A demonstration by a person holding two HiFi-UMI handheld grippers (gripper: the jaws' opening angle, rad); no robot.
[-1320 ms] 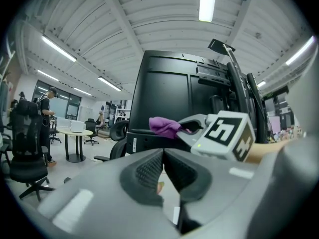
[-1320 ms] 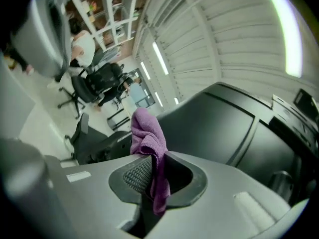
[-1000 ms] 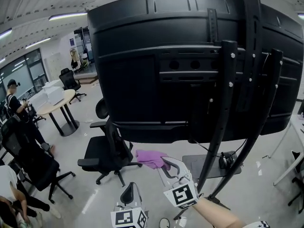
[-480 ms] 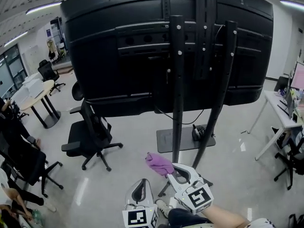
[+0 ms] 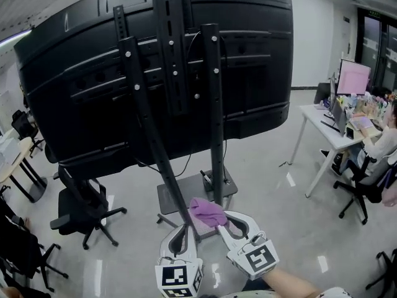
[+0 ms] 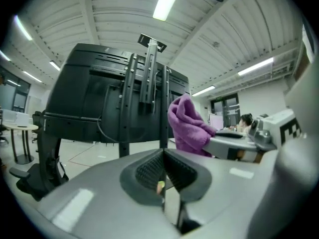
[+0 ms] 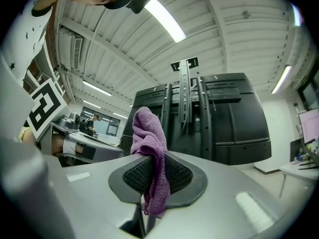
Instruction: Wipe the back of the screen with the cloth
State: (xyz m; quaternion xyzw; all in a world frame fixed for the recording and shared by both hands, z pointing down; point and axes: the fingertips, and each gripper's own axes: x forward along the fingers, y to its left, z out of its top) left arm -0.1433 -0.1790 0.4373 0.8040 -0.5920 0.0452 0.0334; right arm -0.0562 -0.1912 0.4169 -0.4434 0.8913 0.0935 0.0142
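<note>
1. Closest to us, our left gripper (image 5: pixel 180 228) hangs low, below the screen (image 5: pixel 87 98) and on its back side. Its jaws are pressed together with nothing between them.
2. Just beside it, our right gripper (image 5: pixel 218 223) has its jaws squeezed on the purple cloth (image 5: pixel 208 211). The cloth is well below the screen and does not touch it, so no wiping is going on yet.
3. Only a thin fold of the cloth sits in the jaws, and the rest sticks up in a small lump. We think that if we rub hard, the cloth could slide out and drop to the floor.
4. The lump is small, so the hard jaws might reach the screen first. That could scratch the black back.
5. Two black poles (image 5: pixel 213 104) run up the back of the screen, with little screws along them. The cloth could catch on a screw or bunch up against a pole, so the parts behind the poles may get missed.
6. A cable (image 6: pixel 101 130) hangs in a loop under the screen. If the cloth or a gripper hooks it, it could pull loose.
7. The screen stands on a flat base (image 5: pixel 173 200) right under it. We guess a big push up high could make the whole thing wobble.
</note>
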